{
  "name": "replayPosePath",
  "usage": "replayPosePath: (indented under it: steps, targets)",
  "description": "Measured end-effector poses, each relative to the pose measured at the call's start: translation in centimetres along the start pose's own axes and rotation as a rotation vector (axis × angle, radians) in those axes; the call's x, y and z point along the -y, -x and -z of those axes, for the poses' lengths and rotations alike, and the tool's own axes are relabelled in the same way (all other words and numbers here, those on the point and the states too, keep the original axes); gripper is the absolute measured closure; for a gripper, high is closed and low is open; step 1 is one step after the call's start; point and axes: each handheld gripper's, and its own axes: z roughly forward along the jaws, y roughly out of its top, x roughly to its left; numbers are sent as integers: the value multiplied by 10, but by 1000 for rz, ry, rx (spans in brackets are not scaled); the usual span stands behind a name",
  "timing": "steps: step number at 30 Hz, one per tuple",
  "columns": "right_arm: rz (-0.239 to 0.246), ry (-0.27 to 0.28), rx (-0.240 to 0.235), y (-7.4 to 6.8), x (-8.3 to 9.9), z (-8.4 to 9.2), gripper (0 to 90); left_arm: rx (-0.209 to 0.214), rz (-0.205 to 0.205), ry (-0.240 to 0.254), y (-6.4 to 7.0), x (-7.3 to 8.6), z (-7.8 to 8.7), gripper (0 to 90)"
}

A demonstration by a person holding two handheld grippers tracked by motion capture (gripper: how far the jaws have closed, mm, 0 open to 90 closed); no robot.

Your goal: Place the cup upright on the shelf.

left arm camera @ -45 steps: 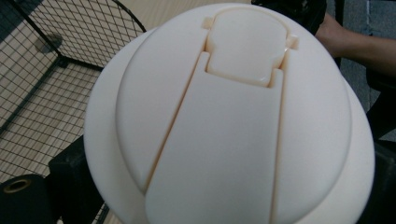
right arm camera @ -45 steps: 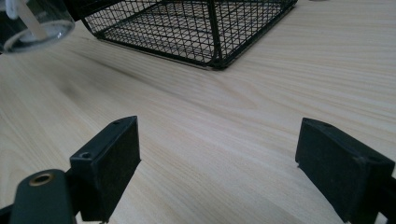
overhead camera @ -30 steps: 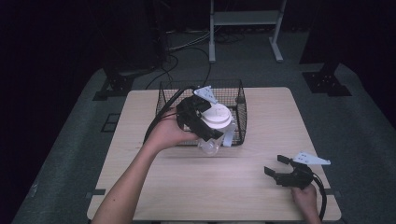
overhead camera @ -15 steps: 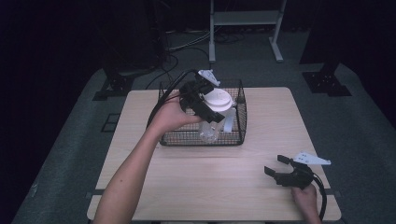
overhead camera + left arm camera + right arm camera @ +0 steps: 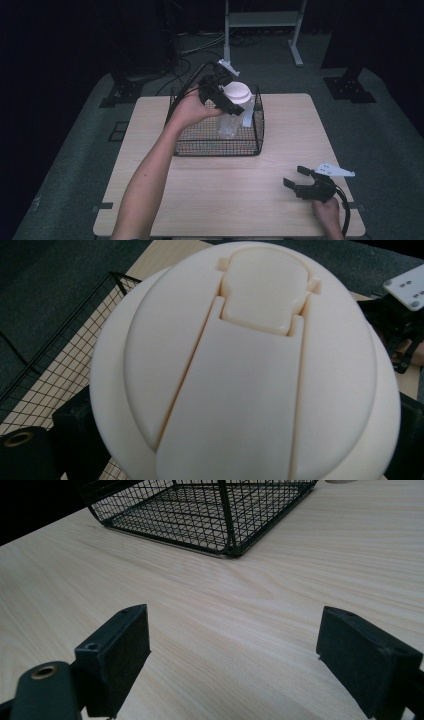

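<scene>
Hanging over the wire basket (image 5: 216,132), left gripper (image 5: 226,99) clamped on the white-lidded bottle (image 5: 233,110), not released yet; right gripper (image 5: 300,181) resting wide-jawed on the table (image 5: 210,195).

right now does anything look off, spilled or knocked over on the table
Nothing stands out. The left gripper holds a clear bottle by its white lid above the wire basket, which sits squarely on the table. The right gripper rests open.

Overhead light is falling on the desk (image 5: 280,150); surroundings are sitting near black. High view is looking soft and grainy. Cream lid (image 5: 245,365) is showing evenly lit, no glare.
</scene>
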Motion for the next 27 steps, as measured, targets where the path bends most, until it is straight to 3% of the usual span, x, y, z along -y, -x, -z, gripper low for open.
replayPosePath:
  steps: [8,18,27]
  targets:
    - [-3,2,-2,0,0,0,129,-14,80,10,-23,2,-17,58]
    - [-2,8,-2,1,0,0,129,-52,113,-5,-40,5,-34,58]
    - [-4,11,-5,1,0,1,129,-57,130,-35,-48,9,-58,58]
